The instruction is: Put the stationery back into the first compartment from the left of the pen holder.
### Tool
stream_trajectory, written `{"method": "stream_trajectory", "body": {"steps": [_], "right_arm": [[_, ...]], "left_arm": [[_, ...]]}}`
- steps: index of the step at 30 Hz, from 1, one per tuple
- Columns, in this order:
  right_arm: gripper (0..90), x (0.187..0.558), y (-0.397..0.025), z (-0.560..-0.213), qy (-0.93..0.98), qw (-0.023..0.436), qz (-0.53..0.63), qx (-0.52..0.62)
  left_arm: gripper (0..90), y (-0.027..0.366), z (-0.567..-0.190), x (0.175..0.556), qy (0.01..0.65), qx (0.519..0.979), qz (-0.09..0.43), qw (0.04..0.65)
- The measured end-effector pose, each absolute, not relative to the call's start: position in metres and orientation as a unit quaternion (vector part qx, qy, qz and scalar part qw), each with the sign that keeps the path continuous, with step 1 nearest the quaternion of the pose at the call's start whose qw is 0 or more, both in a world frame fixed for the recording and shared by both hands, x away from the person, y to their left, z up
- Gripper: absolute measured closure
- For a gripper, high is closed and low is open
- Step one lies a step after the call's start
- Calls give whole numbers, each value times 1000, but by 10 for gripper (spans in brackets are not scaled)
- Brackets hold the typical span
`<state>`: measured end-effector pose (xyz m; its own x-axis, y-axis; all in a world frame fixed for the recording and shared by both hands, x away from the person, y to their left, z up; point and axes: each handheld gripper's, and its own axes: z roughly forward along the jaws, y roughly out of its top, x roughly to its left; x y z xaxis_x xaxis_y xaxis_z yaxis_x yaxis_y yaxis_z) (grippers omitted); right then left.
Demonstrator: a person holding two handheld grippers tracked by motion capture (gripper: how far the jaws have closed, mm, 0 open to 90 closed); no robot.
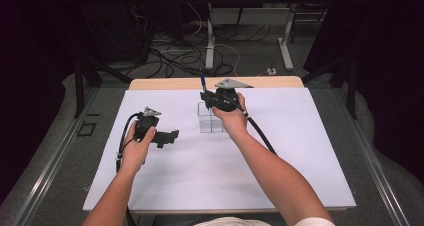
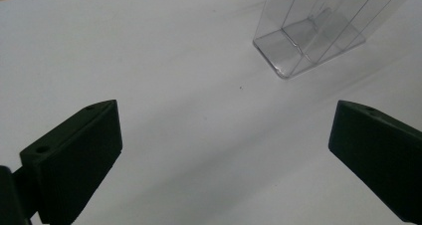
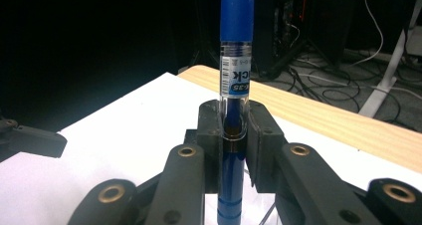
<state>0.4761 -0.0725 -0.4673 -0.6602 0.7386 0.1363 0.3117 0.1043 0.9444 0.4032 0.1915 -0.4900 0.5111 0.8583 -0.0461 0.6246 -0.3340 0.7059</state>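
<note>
Where a matte white sheet [image 1: 210, 166] covers the wooden desk [image 1: 165, 83] in a dark, cable-strewn room, right tool [image 3: 234, 135] clamps a glossy blue pen [image 3: 237, 26] over a clear plastic holder [image 2: 308, 36]; left tool [image 2: 224, 150] gapes empty.

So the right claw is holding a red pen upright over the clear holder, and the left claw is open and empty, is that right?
Not quite: the pen is blue, not red, as the right gripper view shows. The rest stands: the right claw grips it upright above the clear holder, and the left claw is open and empty.
</note>
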Motion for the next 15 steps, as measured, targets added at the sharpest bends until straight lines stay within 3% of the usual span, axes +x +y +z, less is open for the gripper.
{"method": "stream_trajectory", "body": {"steps": [15], "right_arm": [[790,478,-63,-478,730,172,539,384]], "left_arm": [[1,190,-492,403,462,800,172,341]]}}
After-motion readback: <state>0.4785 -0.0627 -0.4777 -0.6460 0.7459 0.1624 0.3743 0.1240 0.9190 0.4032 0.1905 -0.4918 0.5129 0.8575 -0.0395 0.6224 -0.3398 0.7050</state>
